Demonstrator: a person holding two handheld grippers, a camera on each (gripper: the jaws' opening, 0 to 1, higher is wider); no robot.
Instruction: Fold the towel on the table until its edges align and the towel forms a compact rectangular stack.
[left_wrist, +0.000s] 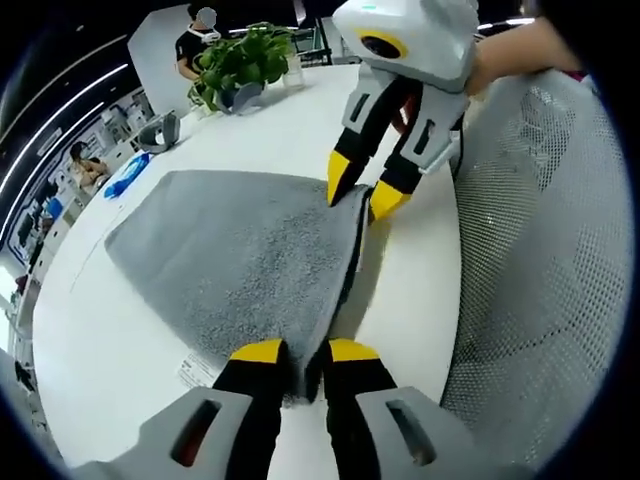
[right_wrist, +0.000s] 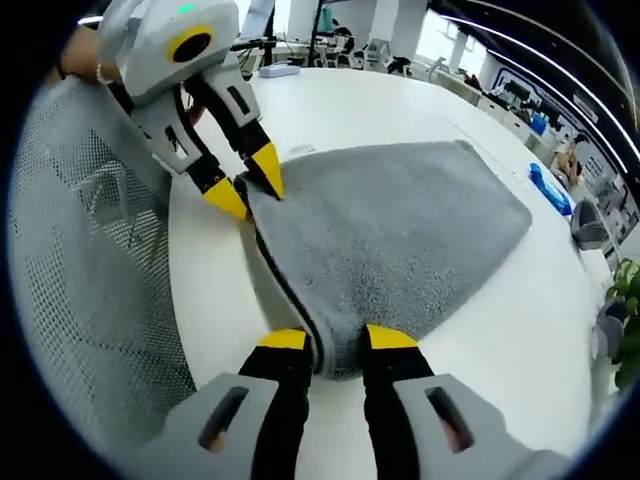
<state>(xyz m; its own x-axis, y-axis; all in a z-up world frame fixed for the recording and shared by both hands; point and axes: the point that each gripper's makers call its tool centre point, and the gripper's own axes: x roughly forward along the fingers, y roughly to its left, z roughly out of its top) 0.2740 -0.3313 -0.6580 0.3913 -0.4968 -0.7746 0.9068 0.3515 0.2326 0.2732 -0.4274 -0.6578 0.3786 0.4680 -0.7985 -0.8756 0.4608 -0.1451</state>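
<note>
A white bench (left_wrist: 120, 330) is carrying the work, its surface stretching out ahead of both grippers. A grey mesh chair back (left_wrist: 540, 250) is standing against the bench edge, just beside the two grippers on their outer side. A grey towel (left_wrist: 240, 250) is lying flat on the bench, folded over once, its doubled edge running along the side nearest the chair from one gripper to the other.

The left gripper (left_wrist: 296, 348) is closing its yellow-tipped jaws on the near corner of the towel, the cloth sitting pinched between them. Seen from the right gripper view, this same left gripper (right_wrist: 246, 187) is coming down from a person's hand and pinching the far end of the folded edge.

The right gripper (right_wrist: 338, 338) is likewise clamping its jaws on the towel corner nearest to it, both layers showing between the tips. In the left gripper view, the right gripper (left_wrist: 362, 196) is gripping the opposite end of the doubled edge, held by a hand (left_wrist: 520, 50) reaching over the chair.

Beyond the towel, well away from the left gripper, a potted green plant (left_wrist: 240, 60) is standing on the far part of the bench. A small blue object (left_wrist: 127, 176) is lying off to the far side of the towel, apart from it; what it is cannot be told.
</note>
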